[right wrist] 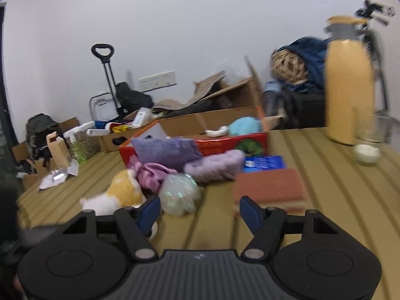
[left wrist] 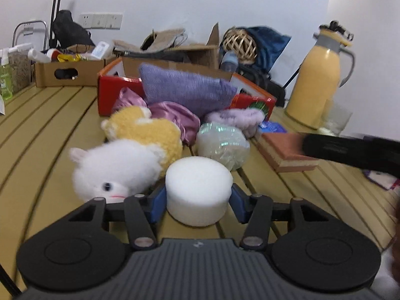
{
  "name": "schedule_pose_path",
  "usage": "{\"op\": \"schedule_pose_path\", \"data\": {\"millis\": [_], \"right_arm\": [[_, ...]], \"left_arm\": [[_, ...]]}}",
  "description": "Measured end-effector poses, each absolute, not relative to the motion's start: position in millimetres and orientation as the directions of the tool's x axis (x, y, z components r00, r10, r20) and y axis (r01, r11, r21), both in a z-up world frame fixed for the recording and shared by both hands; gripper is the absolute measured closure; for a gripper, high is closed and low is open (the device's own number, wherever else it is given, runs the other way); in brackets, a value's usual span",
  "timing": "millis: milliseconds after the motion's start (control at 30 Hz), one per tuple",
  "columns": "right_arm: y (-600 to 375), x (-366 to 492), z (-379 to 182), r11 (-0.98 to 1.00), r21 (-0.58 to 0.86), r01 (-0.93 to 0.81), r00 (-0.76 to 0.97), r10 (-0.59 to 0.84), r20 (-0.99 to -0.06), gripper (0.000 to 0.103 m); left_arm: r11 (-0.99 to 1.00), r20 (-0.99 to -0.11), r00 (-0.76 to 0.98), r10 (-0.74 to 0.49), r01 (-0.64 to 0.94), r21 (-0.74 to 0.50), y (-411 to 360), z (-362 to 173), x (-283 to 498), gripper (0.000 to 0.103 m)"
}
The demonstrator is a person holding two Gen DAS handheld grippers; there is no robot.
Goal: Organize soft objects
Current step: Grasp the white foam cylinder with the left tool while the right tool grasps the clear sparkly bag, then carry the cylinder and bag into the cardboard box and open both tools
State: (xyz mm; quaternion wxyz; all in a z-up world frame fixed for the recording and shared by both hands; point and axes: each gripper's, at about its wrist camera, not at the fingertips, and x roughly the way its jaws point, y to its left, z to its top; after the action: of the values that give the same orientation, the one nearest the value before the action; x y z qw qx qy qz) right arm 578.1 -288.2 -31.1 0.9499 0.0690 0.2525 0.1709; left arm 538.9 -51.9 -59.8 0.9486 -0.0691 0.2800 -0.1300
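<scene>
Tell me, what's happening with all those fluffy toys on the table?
A person is tidying soft things with two hand-held grippers. The left gripper has its blue pads around a white round foam block on the slatted yellow table, beside a white plush animal. The right gripper is open and empty, pointing at the pile in front of a red cardboard box.

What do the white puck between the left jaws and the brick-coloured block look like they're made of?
White puck: likely foam, matte and finely porous with soft rounded edges. Block: probably a sponge or scouring pad, a rough reddish top over a paler tan layer; blur leaves it uncertain.
</scene>
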Motion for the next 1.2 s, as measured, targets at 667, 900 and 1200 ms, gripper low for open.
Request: {"op": "schedule_pose_path", "data": {"millis": [667, 900, 1200], "right_arm": [[-278.6, 517.6, -21.1, 0.945, 0.159, -0.287, 0.815, 0.328, -0.479, 0.073], [-299.1, 430.0, 7.4, 0.941, 0.161, -0.296, 0.856, 0.336, -0.393, 0.073], [-300.5, 411.7, 17.3, 0.931, 0.172, -0.322, 0.865, 0.364, -0.346, 0.073]], "left_arm": [[0.955, -0.36, 0.888, -0.285, 0.23, -0.189, -14.3, 6.4, 456.3, 0.049], [0.954, -0.293, 0.911, -0.292, 0.256, -0.155, -32.2, 29.0, 403.1, 0.049], [0.962, -0.271, 0.925, -0.265, 0.234, -0.143, -30.4, 36.5, 379.6, 0.049]]}}
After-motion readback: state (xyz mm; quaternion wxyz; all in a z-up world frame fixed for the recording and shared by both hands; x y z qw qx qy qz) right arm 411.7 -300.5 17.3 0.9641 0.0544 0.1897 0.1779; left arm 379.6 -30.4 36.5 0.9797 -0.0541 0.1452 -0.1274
